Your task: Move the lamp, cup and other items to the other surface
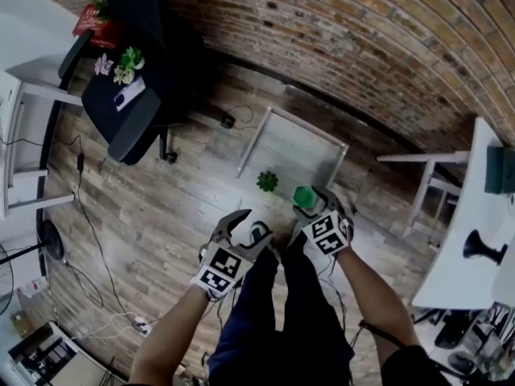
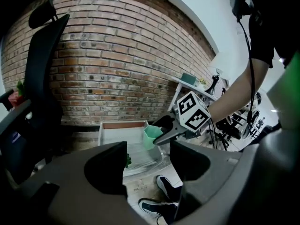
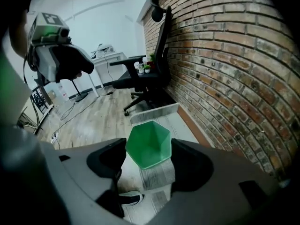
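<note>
The green cup (image 3: 149,145) is sitting pinched between the right gripper's (image 3: 147,154) jaws, hanging over the low white-framed table (image 1: 306,127). At its eight o'clock, the left gripper (image 1: 248,227) is hovering with jaws spread, holding nothing.

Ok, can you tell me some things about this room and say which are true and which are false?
The right gripper holds a green cup. True.
The left gripper holds a plant. False: it is empty, with its jaws apart.
The wall is made of bricks. True.
The office chair is white. False: it is black.
</note>
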Demonstrator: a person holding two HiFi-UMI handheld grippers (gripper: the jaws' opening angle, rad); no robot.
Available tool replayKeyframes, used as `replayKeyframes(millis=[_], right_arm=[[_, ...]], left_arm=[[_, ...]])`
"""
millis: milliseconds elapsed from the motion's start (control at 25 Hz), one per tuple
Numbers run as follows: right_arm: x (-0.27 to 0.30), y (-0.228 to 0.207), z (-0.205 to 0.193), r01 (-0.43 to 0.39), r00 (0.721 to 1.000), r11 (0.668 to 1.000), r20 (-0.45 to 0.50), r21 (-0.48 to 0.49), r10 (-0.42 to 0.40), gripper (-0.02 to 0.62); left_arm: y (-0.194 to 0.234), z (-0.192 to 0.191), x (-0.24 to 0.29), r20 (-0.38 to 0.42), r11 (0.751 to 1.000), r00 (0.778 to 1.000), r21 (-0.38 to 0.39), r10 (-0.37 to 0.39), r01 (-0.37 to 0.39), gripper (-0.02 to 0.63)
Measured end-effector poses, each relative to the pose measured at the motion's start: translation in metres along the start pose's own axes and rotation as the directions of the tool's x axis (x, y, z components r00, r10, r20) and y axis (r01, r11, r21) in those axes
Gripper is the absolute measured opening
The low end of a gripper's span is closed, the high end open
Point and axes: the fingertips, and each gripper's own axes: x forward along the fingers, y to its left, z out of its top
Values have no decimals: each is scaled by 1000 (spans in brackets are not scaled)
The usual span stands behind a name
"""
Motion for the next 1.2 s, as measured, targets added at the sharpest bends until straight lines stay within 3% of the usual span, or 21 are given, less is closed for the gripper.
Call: replayKeyframes(millis=[360, 600, 880, 1200], right_arm=[[-152, -16, 104, 64, 993, 994, 96, 83, -72, 302], [-240, -15, 137, 93, 982, 980, 147, 175, -119, 302], [-317, -23, 126, 170, 963, 951, 161, 259, -215, 301], [-389, -40, 73, 271, 929, 895, 148, 354, -340, 301]], left_arm=[[-34, 115, -72, 96, 994, 995, 103, -30, 20, 281], [-46, 155, -111, 116, 988, 991, 147, -65, 48, 281], [-72, 176, -115, 108, 968, 984, 226, -139, 112, 281], [-111, 196, -112, 112, 947, 975, 283, -192, 154, 279]])
